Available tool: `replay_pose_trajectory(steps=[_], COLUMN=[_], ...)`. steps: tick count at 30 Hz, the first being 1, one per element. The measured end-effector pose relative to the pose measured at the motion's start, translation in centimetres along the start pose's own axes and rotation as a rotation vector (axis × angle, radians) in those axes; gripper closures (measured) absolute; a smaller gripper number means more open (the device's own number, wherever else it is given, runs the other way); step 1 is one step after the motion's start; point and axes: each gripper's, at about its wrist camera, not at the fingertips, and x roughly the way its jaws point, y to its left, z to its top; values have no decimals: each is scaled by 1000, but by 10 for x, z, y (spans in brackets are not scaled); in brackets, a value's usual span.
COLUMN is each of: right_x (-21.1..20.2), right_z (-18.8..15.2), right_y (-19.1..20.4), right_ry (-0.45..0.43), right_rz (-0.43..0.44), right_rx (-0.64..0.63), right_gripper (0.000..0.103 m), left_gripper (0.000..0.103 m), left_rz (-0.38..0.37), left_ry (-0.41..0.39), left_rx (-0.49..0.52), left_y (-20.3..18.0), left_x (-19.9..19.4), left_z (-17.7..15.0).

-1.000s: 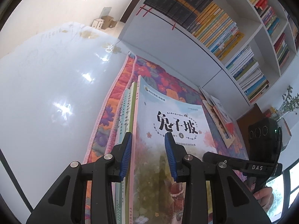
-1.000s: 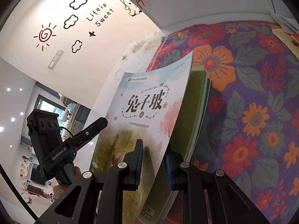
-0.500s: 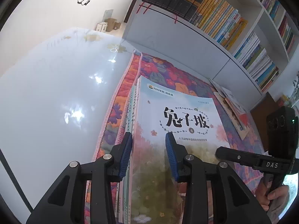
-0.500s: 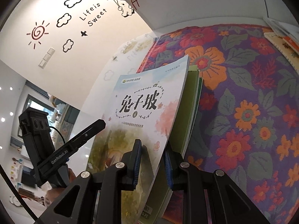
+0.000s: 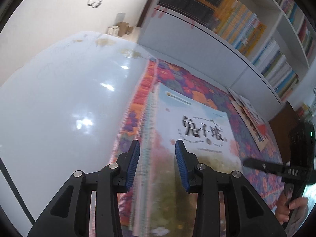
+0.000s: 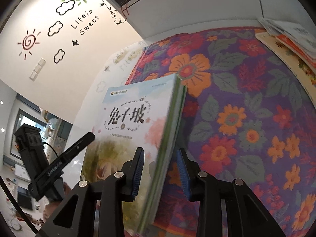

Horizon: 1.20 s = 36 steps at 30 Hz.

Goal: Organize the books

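A stack of thin books, its top cover pale blue with a black Chinese title, rests tilted on the flowered rug. My left gripper straddles the stack's spine side and is shut on it. This view is blurred. In the right wrist view the same stack sits between the jaws of my right gripper, which are opening. The left pad lies near the cover, and the right pad stands clear of the green page edges. The left gripper's finger shows beyond the cover.
More thin books lie on the rug by the white shelf base. A bookshelf full of upright books rises behind. Glossy white floor spreads to the left. A hand holds the right gripper's handle.
The right gripper's jaws have widened and its right pad has come off the stack. The left gripper keeps its place on the stack while its view has swung slightly.
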Motion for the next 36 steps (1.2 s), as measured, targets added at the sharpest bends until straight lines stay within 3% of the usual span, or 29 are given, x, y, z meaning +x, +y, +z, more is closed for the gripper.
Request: replay_pose_trajectory(steps=[3,5,10,14,19,23,30,34,36], right_x=[-14,-25,-73,-118,-157,-178,-198,-202,-201], right_z=[-16,-27,-49,-53,-57,-60,-49,-26,-7], right_y=[-22,-41,-97,-143,-191,-222,-271,-298,-312], right_ry=[2,0,-49,-115,-174,-202,-253,-293,-316], right_rz=[-4,-23,-36,-48,-22,9,46,81,78], right_rx=[20,43,121,196,287,325,373,420,429], right_gripper=[70,70,70,70,70,70,70,70,70], left_gripper=[69,69,69,69,68,68,65,65,66], left_rz=[14,-27,-54,-68,-133,-173,-220,-198,-148], left_ry=[-14,-16,-55,-79,-48,7,145,220,232], left_rx=[-53,-106,-135,-58,41,121,130,204,265], left_y=[15,27,20,-24,-97,-163,-236,-264,-270], left_x=[-2,-5,-24,-38,-33,-6,64,98,110], left_z=[1,3,6,5,3,-10,-55,-83,-93])
